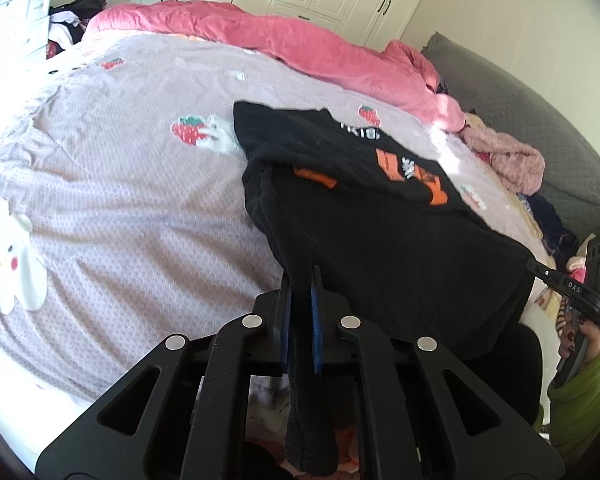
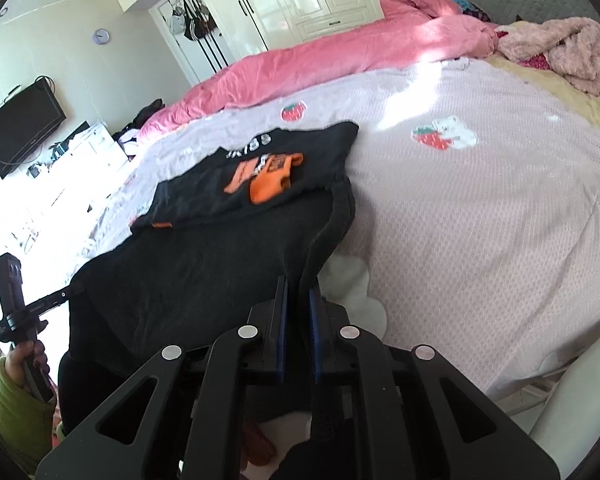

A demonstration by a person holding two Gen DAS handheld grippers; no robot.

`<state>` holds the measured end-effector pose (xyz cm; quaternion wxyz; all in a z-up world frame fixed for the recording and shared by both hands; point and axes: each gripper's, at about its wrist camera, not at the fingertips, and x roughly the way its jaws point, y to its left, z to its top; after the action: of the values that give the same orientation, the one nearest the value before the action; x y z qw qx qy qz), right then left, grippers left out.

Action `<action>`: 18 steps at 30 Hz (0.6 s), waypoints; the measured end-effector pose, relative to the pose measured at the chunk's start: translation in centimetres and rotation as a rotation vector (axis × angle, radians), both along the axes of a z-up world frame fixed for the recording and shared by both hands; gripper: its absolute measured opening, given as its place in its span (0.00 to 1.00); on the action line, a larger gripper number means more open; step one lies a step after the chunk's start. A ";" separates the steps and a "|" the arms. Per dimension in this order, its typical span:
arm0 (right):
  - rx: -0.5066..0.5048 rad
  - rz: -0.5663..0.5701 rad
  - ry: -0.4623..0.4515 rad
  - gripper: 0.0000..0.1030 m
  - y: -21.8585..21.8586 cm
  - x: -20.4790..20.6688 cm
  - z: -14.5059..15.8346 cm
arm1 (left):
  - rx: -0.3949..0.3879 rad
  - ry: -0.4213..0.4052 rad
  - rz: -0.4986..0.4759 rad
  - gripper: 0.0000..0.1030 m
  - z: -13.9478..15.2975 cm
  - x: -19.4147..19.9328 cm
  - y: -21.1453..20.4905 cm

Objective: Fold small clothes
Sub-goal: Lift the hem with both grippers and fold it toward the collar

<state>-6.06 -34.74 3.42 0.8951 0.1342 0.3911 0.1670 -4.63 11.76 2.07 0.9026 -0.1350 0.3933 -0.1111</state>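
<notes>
One black garment (image 1: pixel 380 216) with an orange print lies partly on the bed (image 1: pixel 120 184), its near edge lifted and clamped at two corners by our left claw (image 1: pixel 300 312) and right claw (image 2: pixel 298 316), both squeezed tight on the fabric. We judge the fold goes best if we carry both corners forward level and taut, matching edges. Beyond lie one pink quilt (image 1: pixel 300 48) and one fluffy pink garment (image 2: pixel 560 48).
</notes>
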 end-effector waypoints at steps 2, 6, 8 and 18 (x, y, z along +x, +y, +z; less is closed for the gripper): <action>0.008 -0.002 -0.022 0.08 0.0 0.4 0.6 | -0.009 -0.016 0.003 0.02 0.7 0.3 0.1; 0.022 -0.013 -0.052 0.08 -0.5 1.3 1.5 | -0.004 -0.045 0.008 0.02 1.7 1.4 0.2; 0.032 -0.019 -0.061 0.08 -0.6 1.9 1.9 | -0.004 -0.057 0.016 0.02 2.1 2.0 0.3; 0.063 -0.073 -0.088 0.08 -0.6 8.2 3.2 | -0.005 -0.075 0.086 0.02 2.8 7.5 1.5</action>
<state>2.13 -35.32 6.59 0.9122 0.1692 0.3406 0.1522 2.85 13.30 4.84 0.9203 -0.1495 0.3530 -0.0782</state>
